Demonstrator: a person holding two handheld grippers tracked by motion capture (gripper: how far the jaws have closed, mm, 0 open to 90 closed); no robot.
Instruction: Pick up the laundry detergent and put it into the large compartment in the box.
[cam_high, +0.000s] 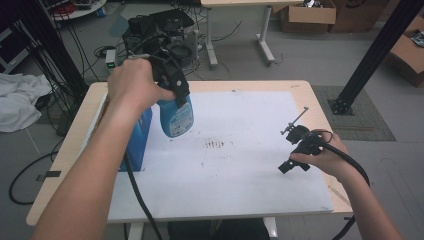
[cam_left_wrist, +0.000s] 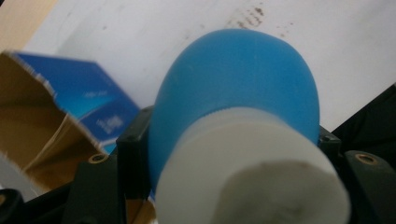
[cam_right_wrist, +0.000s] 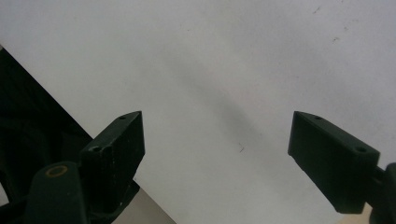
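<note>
The left gripper (cam_high: 175, 92) is clamped on a blue plastic bottle with a white neck (cam_high: 176, 116), held above the white board (cam_high: 240, 185) beside a blue cardboard box (cam_high: 137, 137). The right gripper (cam_high: 295, 150) hovers with jaws wide apart and nothing between them near the board's right edge.

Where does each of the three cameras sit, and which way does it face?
High view: above the table's near side, looking forward and down; both forearms, left gripper holding the blue bottle.
Left gripper view: looks along its jaws at the bottle and blue box.
Right gripper view: right gripper, jaws open, over the white sheet.
Shared: bottle, sheet.
</note>
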